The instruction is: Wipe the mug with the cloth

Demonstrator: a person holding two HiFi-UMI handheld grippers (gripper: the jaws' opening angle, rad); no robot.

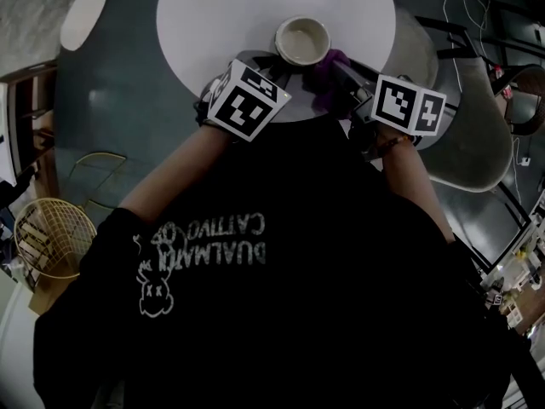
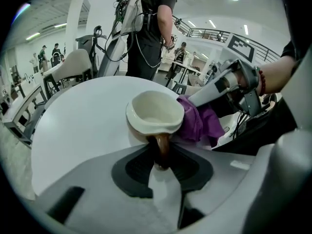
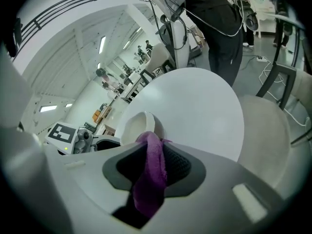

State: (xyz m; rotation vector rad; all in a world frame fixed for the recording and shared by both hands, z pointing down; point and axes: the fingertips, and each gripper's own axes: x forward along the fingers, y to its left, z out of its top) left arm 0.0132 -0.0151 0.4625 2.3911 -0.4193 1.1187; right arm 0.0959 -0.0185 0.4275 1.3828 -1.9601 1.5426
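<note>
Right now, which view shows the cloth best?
The right gripper view: the purple cloth fills the centre, pinched in the right gripper, its top against the mug. The left gripper view shows it bunched against the mug's side; the head view shows only a small purple patch beside the mug.

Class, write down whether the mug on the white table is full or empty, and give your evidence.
Empty. From above, the mug shows a bare pale inner wall and bottom with no liquid, and the left gripper view agrees.
</note>
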